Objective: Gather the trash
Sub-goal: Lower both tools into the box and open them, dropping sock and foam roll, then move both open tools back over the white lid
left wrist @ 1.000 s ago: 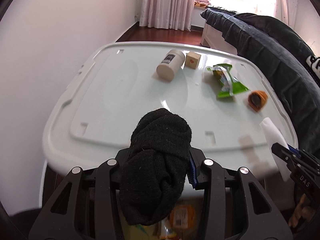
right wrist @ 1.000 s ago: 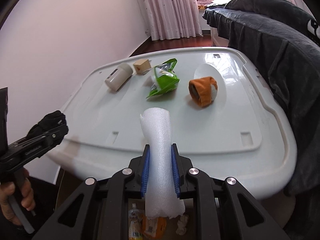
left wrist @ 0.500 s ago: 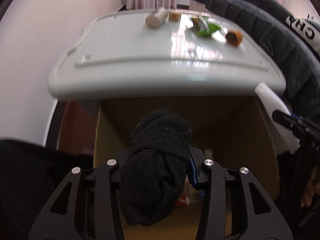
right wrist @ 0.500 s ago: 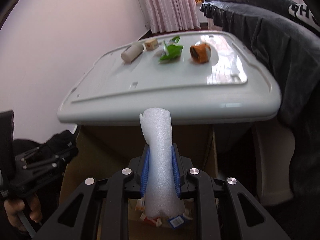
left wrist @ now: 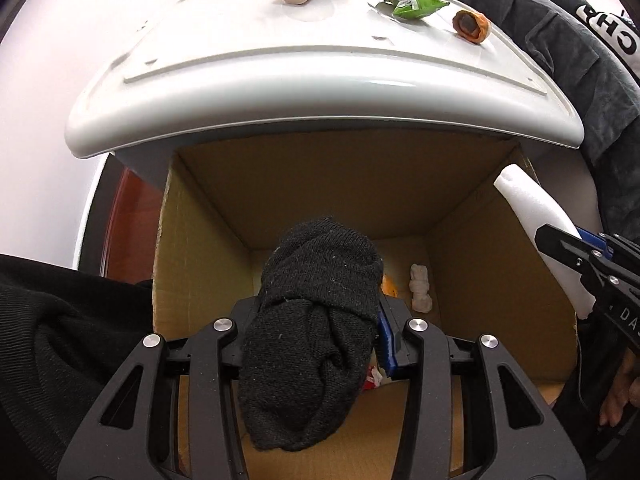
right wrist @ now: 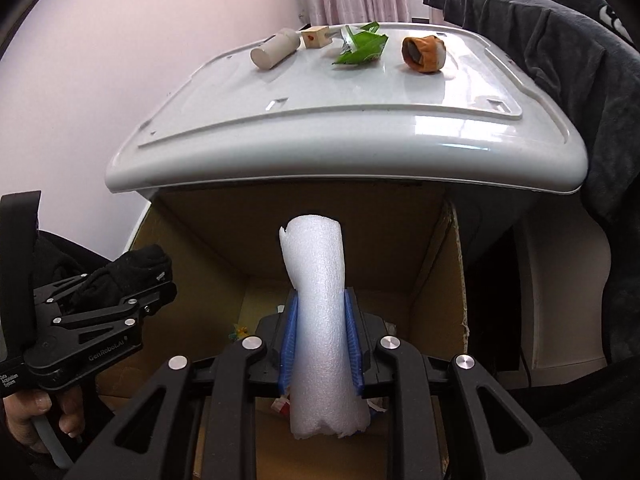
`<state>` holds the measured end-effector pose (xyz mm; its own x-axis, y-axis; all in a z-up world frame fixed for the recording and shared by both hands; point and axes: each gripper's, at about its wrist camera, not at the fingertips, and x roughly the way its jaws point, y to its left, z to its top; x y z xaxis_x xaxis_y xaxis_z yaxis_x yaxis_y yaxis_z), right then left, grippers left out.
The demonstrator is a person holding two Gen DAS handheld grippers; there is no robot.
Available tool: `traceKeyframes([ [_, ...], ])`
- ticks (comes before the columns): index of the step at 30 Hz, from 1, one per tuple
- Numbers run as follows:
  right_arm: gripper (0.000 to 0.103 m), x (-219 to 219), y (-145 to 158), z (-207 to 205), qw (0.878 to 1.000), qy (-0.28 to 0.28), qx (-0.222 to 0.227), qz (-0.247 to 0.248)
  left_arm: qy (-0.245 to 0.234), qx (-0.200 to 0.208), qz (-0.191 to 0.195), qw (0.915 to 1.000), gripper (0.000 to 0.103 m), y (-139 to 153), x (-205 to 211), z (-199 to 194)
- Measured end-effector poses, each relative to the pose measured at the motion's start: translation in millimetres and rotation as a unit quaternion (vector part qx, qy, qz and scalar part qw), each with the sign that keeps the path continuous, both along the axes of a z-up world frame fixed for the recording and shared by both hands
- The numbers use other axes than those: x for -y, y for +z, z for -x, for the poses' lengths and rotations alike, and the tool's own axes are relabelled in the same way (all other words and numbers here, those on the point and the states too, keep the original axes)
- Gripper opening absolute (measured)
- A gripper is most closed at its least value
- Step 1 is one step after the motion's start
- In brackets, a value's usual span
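I have the left claw [left wrist: 316,332] clamped on the black sock [left wrist: 316,312] and the right claw [right wrist: 322,340] clamped on the white foam roll [right wrist: 320,320], both poised over the open cardboard box [left wrist: 328,184] for dropping, whereas a second ago they hung above the table [left wrist: 320,68].

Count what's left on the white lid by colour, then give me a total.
Cream: 1, the bottle
Tan: 1, the wooden cube
Green: 1, the wrapper
Orange: 1, the rolled sock
Total: 4
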<state>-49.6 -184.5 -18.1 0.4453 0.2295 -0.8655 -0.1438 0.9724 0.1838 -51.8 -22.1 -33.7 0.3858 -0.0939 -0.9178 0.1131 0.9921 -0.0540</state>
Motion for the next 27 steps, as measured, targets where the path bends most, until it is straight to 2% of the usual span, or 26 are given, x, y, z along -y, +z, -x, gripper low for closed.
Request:
traceKeyframes([
  [4,0.031,-1.9,-0.6,-1.1,1.0,0.001,-0.002,0.005,-0.001,-0.002,0.008,1.0,0.048,0.3,0.4,1.4],
  [5,0.042,-1.4,0.1,-1.2,1.0,-0.002,0.0,0.006,0.0,-0.003,0.006,1.0,0.059,0.3,0.6,1.7],
  [6,0.046,0.0,1.6,-0.9,1.0,-0.007,0.004,0.008,0.003,-0.002,0.001,1.0,0.073,0.5,0.0,1.2],
  [7,0.049,1.2,2.9,-0.8,1.0,-0.01,0.008,0.008,0.006,0.004,-0.002,1.0,0.077,2.1,0.1,1.2],
  [27,0.053,8.4,3.0,-9.0,0.999,-0.032,0.001,-0.009,0.02,-0.005,0.0,0.9998,0.077,0.4,-4.3,-2.7],
])
